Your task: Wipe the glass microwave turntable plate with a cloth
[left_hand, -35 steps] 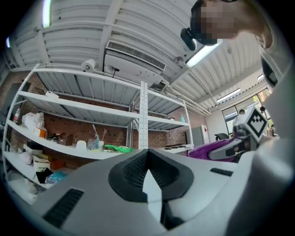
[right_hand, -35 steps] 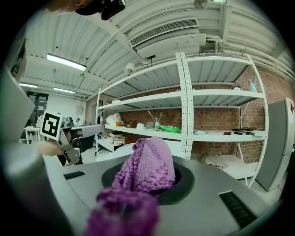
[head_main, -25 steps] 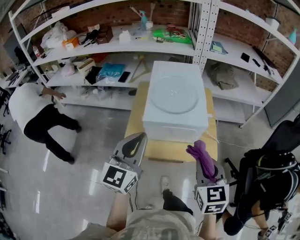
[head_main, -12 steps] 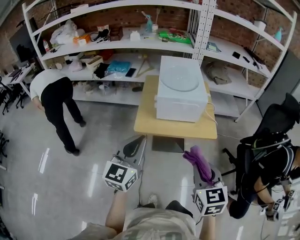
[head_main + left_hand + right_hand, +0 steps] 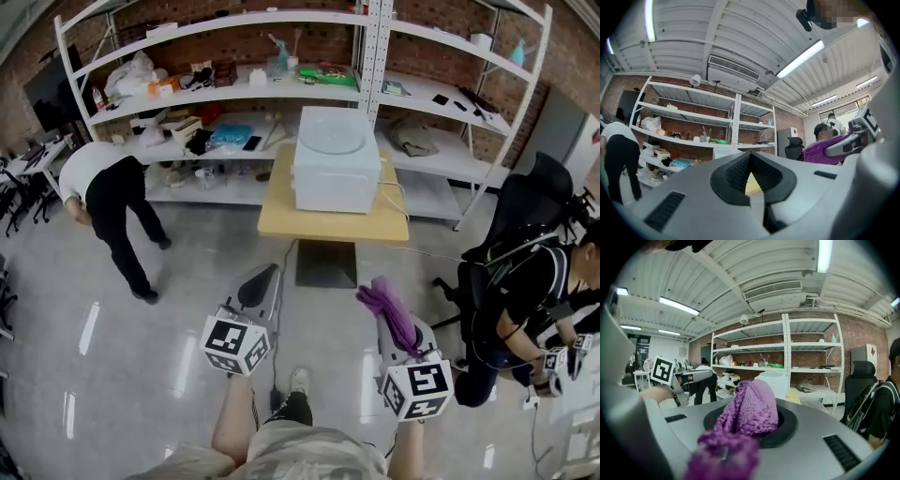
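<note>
The glass turntable plate lies on top of a white microwave on a small wooden table, far ahead of both grippers. My right gripper is shut on a purple cloth, which bunches between its jaws and fills the right gripper view as purple cloth. My left gripper hangs over the floor at the left, jaws closed together with nothing in them; in the left gripper view its pads meet. Both are well short of the table.
A person in a white top and black trousers bends over by the shelves at the left. Another person sits in a black chair at the right. Cluttered metal shelving lines the brick back wall. Shiny grey floor lies between me and the table.
The table and microwave have drawn farther away and smaller in the head view as I stepped back. Both grippers kept their hold and stayed low in front of me.
</note>
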`<state>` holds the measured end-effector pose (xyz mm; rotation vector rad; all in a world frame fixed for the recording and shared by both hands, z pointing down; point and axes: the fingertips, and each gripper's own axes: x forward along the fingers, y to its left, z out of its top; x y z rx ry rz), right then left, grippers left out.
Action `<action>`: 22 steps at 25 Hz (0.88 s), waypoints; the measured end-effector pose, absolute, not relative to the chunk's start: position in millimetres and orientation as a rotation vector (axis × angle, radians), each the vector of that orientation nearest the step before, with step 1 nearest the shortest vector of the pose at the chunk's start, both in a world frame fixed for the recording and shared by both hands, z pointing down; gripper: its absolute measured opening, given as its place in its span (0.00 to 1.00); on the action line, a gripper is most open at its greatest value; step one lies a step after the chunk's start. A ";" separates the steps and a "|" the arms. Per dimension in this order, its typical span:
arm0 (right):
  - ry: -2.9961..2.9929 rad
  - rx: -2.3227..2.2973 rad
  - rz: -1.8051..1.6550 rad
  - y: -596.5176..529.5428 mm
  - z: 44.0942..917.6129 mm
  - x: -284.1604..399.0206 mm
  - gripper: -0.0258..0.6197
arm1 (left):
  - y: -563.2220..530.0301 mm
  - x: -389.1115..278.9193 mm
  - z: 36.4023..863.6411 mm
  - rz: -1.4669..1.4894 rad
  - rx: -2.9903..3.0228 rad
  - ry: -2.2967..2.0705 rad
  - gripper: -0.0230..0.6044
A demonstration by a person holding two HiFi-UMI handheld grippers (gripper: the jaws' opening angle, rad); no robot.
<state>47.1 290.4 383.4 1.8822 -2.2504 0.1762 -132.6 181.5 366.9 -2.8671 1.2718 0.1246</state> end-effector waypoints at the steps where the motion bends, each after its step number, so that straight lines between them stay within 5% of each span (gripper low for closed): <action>1: -2.273 1.896 0.191 304.5 382.8 46.8 0.12 | 198.6 -130.2 366.9 0.123 -2.865 1.276 0.04; 11: -2.437 1.901 0.196 405.1 355.7 11.4 0.12 | 323.2 -139.9 338.1 0.154 -2.846 1.323 0.04; 22: -2.397 1.887 0.123 419.9 342.9 -16.0 0.12 | 343.1 -158.3 341.8 0.112 -2.868 1.298 0.04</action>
